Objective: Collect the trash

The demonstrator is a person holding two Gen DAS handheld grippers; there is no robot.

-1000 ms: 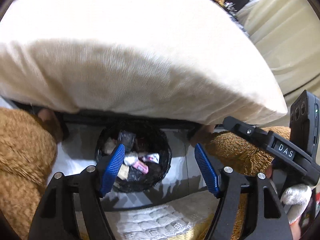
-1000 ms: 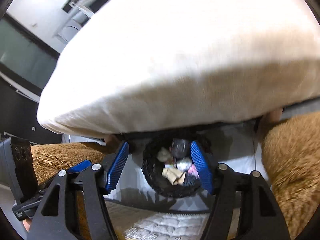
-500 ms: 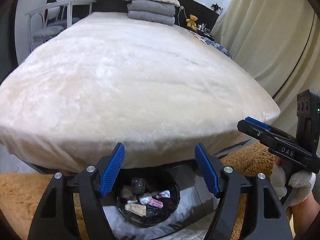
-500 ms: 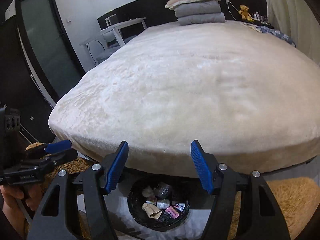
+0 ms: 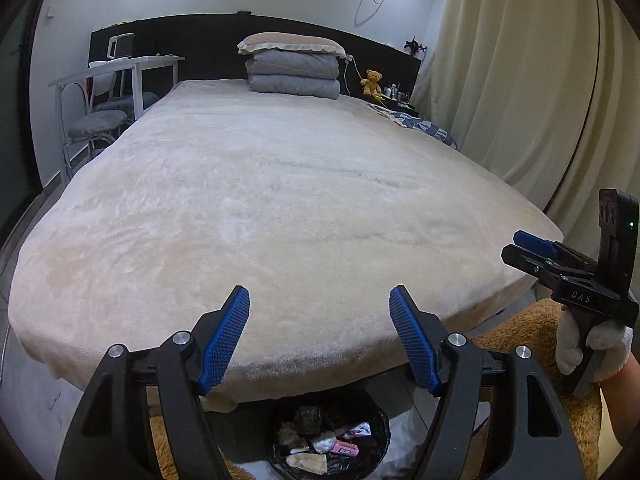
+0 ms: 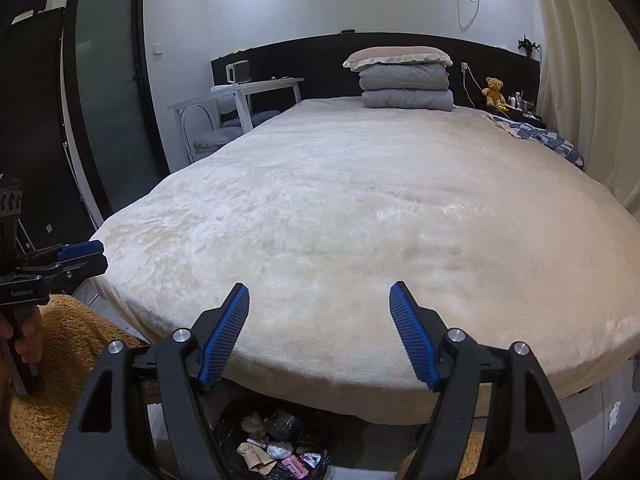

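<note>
We hold both tongs level above the foot of the bed (image 5: 288, 200), looking along its cream plush cover toward the headboard. Our left tongs (image 5: 320, 332) stand wide, blue ribbed pads splayed with nothing between them, and our right tongs (image 6: 318, 330) are just as wide and just as bare.

The trash sits below us, at the bottom edge of both views: a round bin lined with a black bag (image 5: 332, 446), standing on the floor just under the overhang of the bed's foot. In it we see crumpled wrappers, a pink packet (image 5: 345, 447), a tan paper scrap and something dark and wadded.

In the left wrist view the right tongs show at the far right edge, gripped by a hand in a white knit glove (image 5: 592, 344). In the right wrist view the left tongs appear at the far left edge. Brown shaggy rugs (image 6: 68, 360) lie on either side of the bin.

At the head of the bed a frilled pillow (image 5: 292, 43) tops a folded grey quilt (image 5: 294, 76). A small teddy bear (image 5: 372, 82) sits to its right, a white counter (image 5: 116, 70) with chairs stands on the left, and cream curtains (image 5: 520, 80) hang on the right.
</note>
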